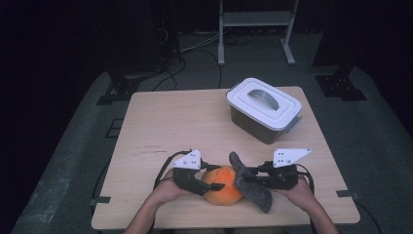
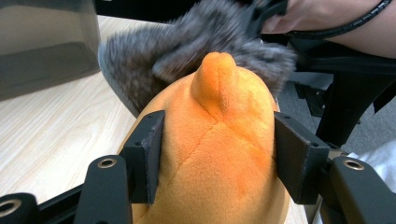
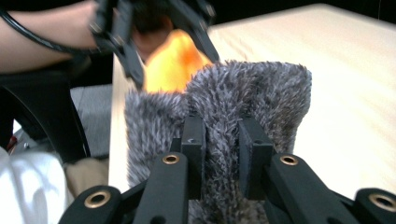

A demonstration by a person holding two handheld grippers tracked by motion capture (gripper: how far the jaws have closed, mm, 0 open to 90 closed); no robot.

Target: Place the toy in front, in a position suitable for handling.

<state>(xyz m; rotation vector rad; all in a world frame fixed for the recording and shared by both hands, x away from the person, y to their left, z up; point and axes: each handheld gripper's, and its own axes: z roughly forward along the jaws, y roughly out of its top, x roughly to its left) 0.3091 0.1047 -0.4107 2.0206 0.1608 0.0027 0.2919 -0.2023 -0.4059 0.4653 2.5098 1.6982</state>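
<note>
High view, left gripper: the left gripper [image 1: 210, 184] lies low near the table's front edge, its jaws pointing toward the right gripper, closed partway round the orange plush toy [image 1: 223, 185].
Left gripper view, grip: both pads [image 2: 152, 154] press into the sides of the orange plush toy [image 2: 217, 154]; the jaws stand about half open, with the toy's body bulging between them.
Toy relative to left claw: the plush sits squarely between the jaws and rises past their tips, its small orange nub pointing away from the camera.
Right gripper view, grip: the right gripper [image 3: 222, 149] has its jaws drawn close together, pinching a fold of the grey furry cloth [image 3: 233, 107]; fur spills out on both sides of the pads.
Cloth relative to right claw: it stands up just beyond the jaw tips and drapes below them; in the high view the grey furry cloth [image 1: 251, 185] runs from above the toy down toward the table's front edge, touching the toy's right side.
Toy relative to right claw: just past the cloth, on its far side, orange showing over the fur.
Hands: the left hand [image 1: 165, 191] and right hand [image 1: 299, 191] come in from the front edge, forearms angled inward, both grippers held nearly level and facing each other.
Farther out: a grey box with a white lid [image 1: 263, 108] stands well apart toward the far right of the wooden table [image 1: 170, 126].
</note>
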